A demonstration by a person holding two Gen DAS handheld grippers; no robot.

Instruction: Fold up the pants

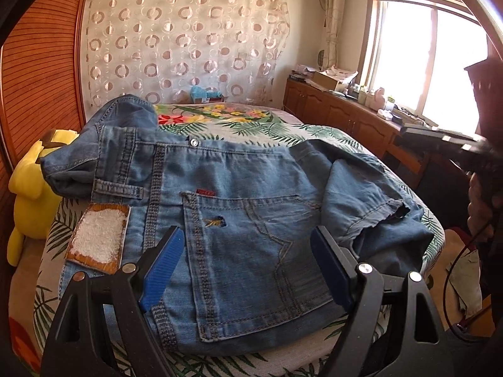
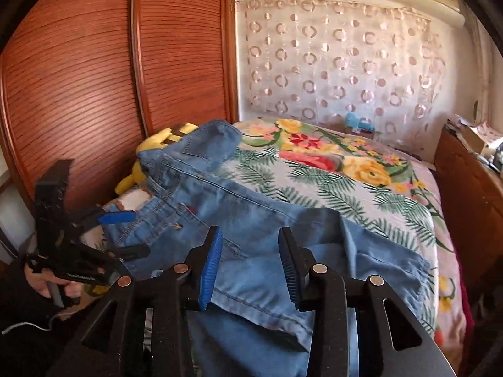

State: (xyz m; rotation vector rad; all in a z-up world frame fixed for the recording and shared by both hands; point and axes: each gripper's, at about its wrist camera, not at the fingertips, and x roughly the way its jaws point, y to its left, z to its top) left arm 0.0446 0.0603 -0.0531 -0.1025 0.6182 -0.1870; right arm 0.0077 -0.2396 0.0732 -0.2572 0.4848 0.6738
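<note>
Blue denim pants (image 1: pixel 239 207) lie folded and bunched on the near end of the bed, back pocket and waistband patch (image 1: pixel 99 235) facing up. They also show in the right wrist view (image 2: pixel 251 251), with a leg hem folded over at the right. My left gripper (image 1: pixel 248 251) is open, its blue pads straddling the back pocket just above the cloth, holding nothing. It also shows at the left of the right wrist view (image 2: pixel 125 235). My right gripper (image 2: pixel 251 260) is open above the folded leg, empty. Its body shows at the right edge of the left wrist view (image 1: pixel 465 147).
The bed has a floral cover (image 2: pixel 345 169). A yellow plush toy (image 1: pixel 31 188) sits at the bed's left edge by the wooden wardrobe (image 2: pixel 94 78). A low wooden cabinet (image 1: pixel 345 113) with clutter runs under the window on the right.
</note>
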